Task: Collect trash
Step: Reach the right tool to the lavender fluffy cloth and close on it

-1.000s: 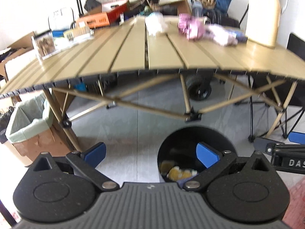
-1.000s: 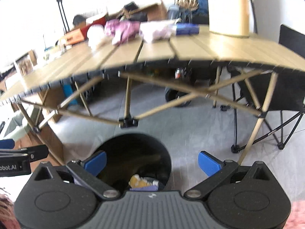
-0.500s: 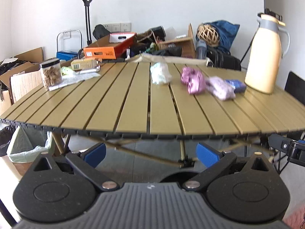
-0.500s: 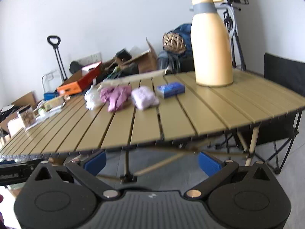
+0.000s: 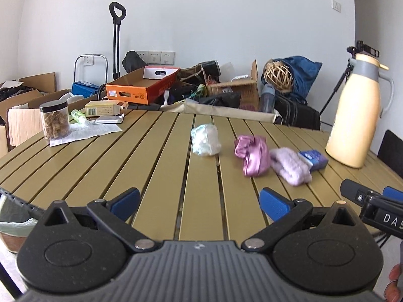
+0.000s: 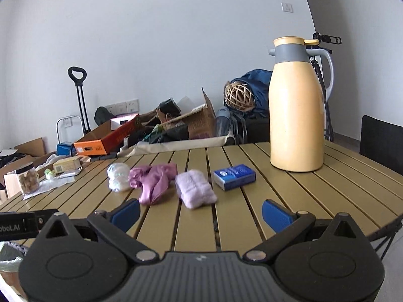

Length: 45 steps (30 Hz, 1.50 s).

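Note:
On the tan slatted table lie a white crumpled wad, a shiny pink crumpled piece, a fuzzy lilac bundle and a small blue box. My left gripper is open above the table's near edge, empty, short of the white wad. My right gripper is open and empty, just short of the lilac bundle. The right gripper's tip also shows at the right of the left wrist view.
A tall yellow thermos stands at the table's right. A jar of snacks, papers and a small carton sit at the left. Boxes, bags and a trolley handle crowd the wall behind. A lined bin is lower left.
Both grippers rose from below the table, where they faced a black bin on the floor, up to tabletop height. Both stayed open and empty.

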Motion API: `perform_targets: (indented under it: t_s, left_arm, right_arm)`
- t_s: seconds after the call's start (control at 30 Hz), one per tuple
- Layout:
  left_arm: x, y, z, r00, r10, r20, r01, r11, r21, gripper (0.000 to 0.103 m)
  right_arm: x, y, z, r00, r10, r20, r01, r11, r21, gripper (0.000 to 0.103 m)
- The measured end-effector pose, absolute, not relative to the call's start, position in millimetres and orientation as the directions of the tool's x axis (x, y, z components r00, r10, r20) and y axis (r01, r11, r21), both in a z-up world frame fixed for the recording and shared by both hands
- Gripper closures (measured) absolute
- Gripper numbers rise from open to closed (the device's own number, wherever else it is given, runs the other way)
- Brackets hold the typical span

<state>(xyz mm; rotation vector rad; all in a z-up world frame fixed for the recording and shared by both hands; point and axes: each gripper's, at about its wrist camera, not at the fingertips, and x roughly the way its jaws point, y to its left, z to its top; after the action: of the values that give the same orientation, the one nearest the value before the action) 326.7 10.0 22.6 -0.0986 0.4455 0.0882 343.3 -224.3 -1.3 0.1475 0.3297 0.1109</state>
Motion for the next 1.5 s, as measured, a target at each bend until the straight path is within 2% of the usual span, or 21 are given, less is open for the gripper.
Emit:
perform_targets:
  t_s: [0.17,0.33,0.5,0.77,0.97,1.17,1.43,1.5]
  left_arm:
    - [353,11,24,0.903,0.067,-0.425,-0.118,0.988,-0.095,0.000]
    - [381,11,23,0.904,0.048,-0.425,-0.097,0.991,-0.094,0.000]
    - [409,9,20,0.897,0.036,-0.440,-0.085,0.992,-0.090,0.000]
    - [446,6,19,0.897,0.020,-0.442,-0.059,0.995,-0.075,0.000]
    - [467,11,19,0.893,0.021,-0.449,-0.061,0.995,-0.076,0.000]
    - [478,16,16,0.885,0.018,-0.465,-0.061,0.995,-0.079,0.000]
    - [478,16,13,0.878,0.014,-0.479,-0.059,0.995,-0.078,0.000]
    - [477,16,12,0.877,0.013,-0.480,-0.058,0.995,-0.079,0.000]
  right_arm:
    - [375,-221,-1,0.941,0.150,-0.305,-0.094,0.977,0.190,0.000]
    - [409,-219,-8,0.928,0.160,-0.338,-0.098,0.976,0.194,0.000]
    - [444,-216,-16,0.891,0.183,-0.416,-0.105,0.973,0.204,0.000]
    - [497,-198,-20,0.855,0.136,-0.500,-0.085,0.989,0.125,0.000]
    - [532,-197,-34,0.801,0.131,-0.584,-0.059,0.988,0.142,0.002]
    - [543,-182,-41,0.767,0.151,-0.623,-0.101,0.988,0.116,0.018]
    - [541,-185,-42,0.764,0.178,-0.620,-0.116,0.983,0.140,0.050]
    - [540,-188,-42,0.769,0.187,-0.612,-0.116,0.981,0.154,0.054]
